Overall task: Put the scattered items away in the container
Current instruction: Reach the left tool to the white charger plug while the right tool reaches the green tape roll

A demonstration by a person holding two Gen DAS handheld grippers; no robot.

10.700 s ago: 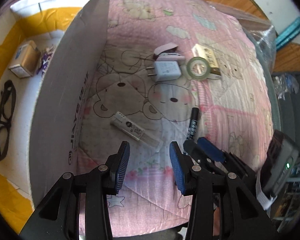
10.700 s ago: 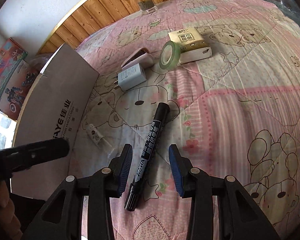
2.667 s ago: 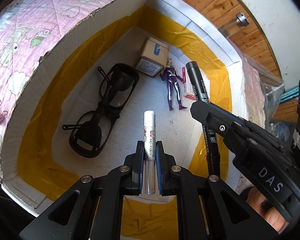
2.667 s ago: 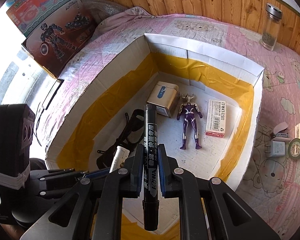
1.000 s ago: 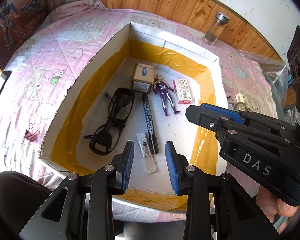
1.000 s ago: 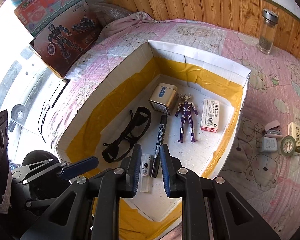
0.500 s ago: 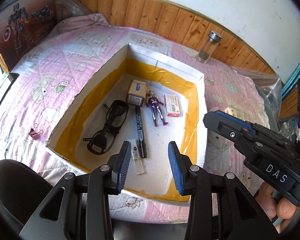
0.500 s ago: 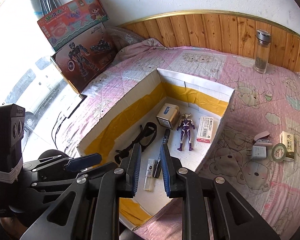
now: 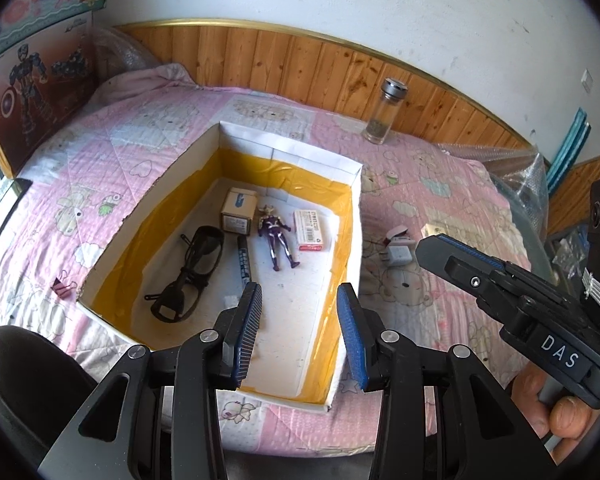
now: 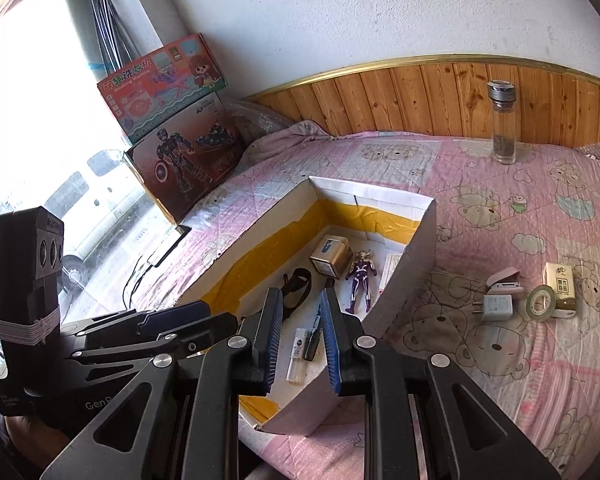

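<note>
Hovering over: box (image 9: 352,216)
Left gripper (image 9: 299,330): fingers spreading apart, gripping nothing
Right gripper (image 10: 300,338): fingers standing narrowly apart, gripping nothing
Lying inside: marker (image 9: 244,258)

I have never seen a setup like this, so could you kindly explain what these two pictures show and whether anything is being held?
No robot here: a person holds a two-finger tool in each hand, with a fisheye camera looking along each tool's jaws. One picture comes from the left gripper, the other from the right gripper; each also catches the other tool at its edge.

Below is a bed with a pink quilt bearing an open cardboard box. Inside lie black glasses, a marker, a purple figure, a small carton, a red-and-white packet and a clear tube.

On the quilt wait a charger, a tape roll, a stapler and a yellow pack.

Both jaws are empty; the left has just been opening.
</note>
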